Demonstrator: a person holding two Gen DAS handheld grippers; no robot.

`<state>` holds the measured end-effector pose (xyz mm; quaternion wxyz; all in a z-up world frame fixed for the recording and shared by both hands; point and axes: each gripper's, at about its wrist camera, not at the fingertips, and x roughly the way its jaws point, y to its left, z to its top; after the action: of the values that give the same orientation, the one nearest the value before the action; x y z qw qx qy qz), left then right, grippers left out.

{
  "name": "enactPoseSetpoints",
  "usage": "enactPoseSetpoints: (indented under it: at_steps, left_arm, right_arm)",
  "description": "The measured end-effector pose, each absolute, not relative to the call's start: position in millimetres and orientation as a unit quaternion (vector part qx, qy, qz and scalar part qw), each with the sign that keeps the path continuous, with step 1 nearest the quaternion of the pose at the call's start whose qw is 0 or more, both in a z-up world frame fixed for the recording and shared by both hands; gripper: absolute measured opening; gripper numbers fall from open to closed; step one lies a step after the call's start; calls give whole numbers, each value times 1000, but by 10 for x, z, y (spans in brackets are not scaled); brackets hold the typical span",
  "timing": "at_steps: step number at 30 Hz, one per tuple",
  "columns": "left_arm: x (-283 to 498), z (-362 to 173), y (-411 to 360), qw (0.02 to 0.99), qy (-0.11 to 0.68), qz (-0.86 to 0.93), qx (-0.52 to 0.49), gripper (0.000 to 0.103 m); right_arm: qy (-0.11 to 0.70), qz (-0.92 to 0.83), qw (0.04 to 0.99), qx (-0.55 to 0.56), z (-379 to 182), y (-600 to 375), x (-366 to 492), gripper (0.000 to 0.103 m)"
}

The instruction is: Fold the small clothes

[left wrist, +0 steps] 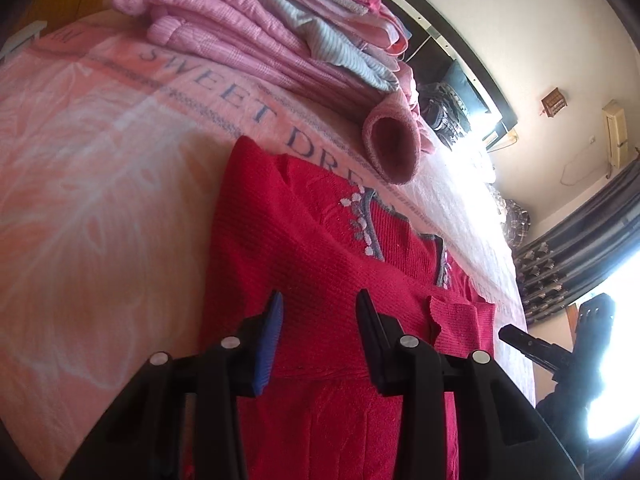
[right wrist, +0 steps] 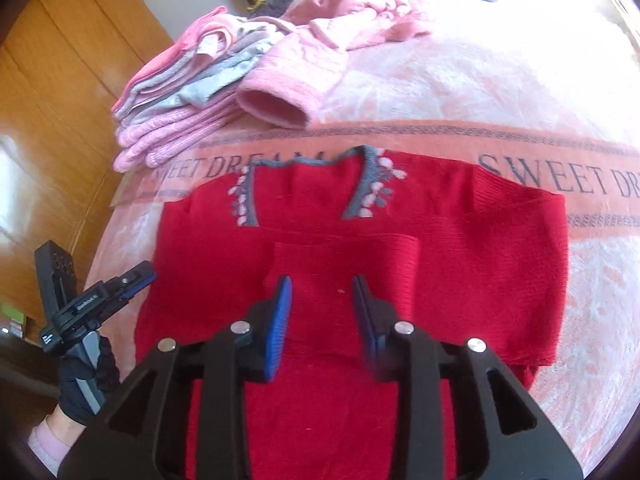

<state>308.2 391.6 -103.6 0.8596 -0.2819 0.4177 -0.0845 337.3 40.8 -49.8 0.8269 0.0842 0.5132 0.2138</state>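
Red knitted sweater (right wrist: 360, 248) with a grey, flower-trimmed neckline lies flat on a pink blanket (right wrist: 500, 92) printed with "SWEET DREAM", directly ahead of and beneath both tools. In the right wrist view, the right gripper (right wrist: 322, 312) hovers over the middle of the sweater, its jaws spread apart with nothing between the blue pads (right wrist: 280, 328); the sleeves are already folded across the body just in front of it. Ahead and to its left sits a stack of folded pink and grey clothes (right wrist: 176, 108), with a loose pink garment (right wrist: 296, 88) resting against the stack, cuff opening toward the camera. Far to its left, a black-gloved hand (right wrist: 86, 380) holds the other tool beside the sweater's edge. In the left wrist view, the left gripper (left wrist: 320, 320) also stands wide apart and empty above the sweater, the neckline ahead and slightly to its right. The folded stack lies further ahead, beyond the blanket lettering. A patterned curtain (left wrist: 580, 248) hangs off to the right of this tool, next to a bright window.
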Motion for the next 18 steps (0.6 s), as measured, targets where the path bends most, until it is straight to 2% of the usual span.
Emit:
enactPoseSetpoints:
  at_steps: [5,9,11,14,16,18]
  left_arm:
    - [3130,-1143,3873,848,433,-82,-295,38]
    - [3165,-1272,3869,844,446,-74,-289,39]
    - [3161,-1305,3875,844,446,-74,-289,39]
    - [3160,-1309,3873,845,447,-77,-283,39]
    - [3158,-1309,3872,845,448,-77,-281,39]
    - [3154,-1318,3867,846,447,-75,-280,39]
  right_arm:
    - [557,218,800,40,-743,995,3363,36]
    - [570,183,800,-26,-938,1288,3365,52]
    - [564,170,806,-57,-987,1384,3351,52]
    - [555,156,812,-88,-1026,1407,3332,41]
    - [554,151,814,-84,-1012,1347,3327,20]
    - [557,162,813,-52,-985,1178,3335,4]
